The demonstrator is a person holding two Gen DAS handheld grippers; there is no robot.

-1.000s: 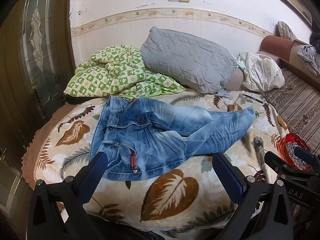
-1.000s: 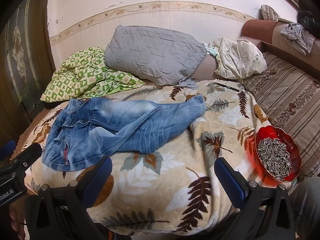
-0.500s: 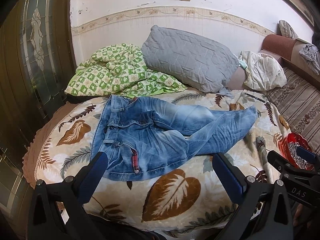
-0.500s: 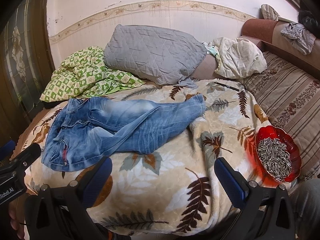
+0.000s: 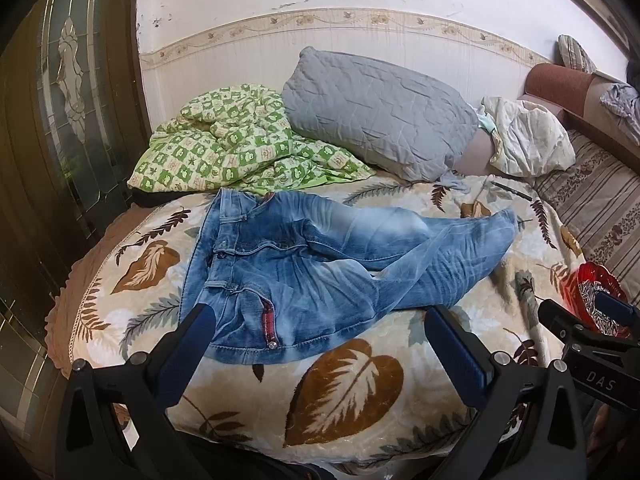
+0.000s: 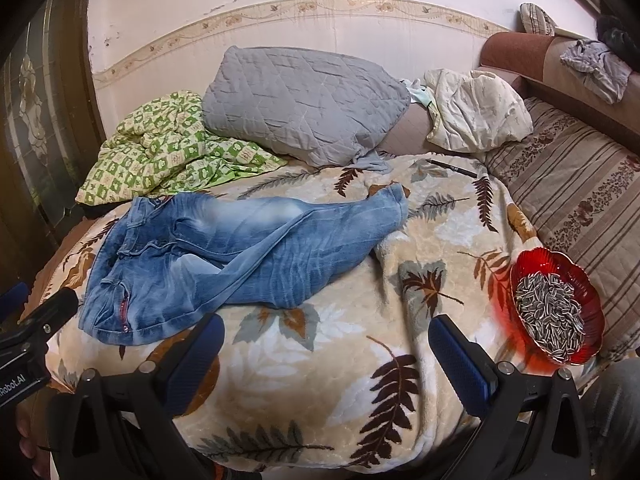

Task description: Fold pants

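Note:
Blue jeans (image 5: 320,264) lie crumpled on a leaf-patterned blanket (image 5: 344,384), waistband to the left, legs overlapping and running to the right. They also show in the right wrist view (image 6: 240,256). My left gripper (image 5: 320,316) is open and empty, hovering just before the jeans' near waist edge. My right gripper (image 6: 326,322) is open and empty, above the blanket (image 6: 320,376) near the front of the legs. Each gripper shows at the other view's edge.
A grey pillow (image 5: 380,112), a green checked quilt (image 5: 236,144) and a white cloth bundle (image 5: 528,136) lie behind the jeans. A red bowl of sunflower seeds (image 6: 556,308) sits at the right, by a striped cushion (image 6: 576,200). A pen (image 6: 454,168) lies near the pillow.
Both views have shifted only slightly; the left gripper has edged a little towards the jeans. Both grippers stay open and the jeans have not moved.

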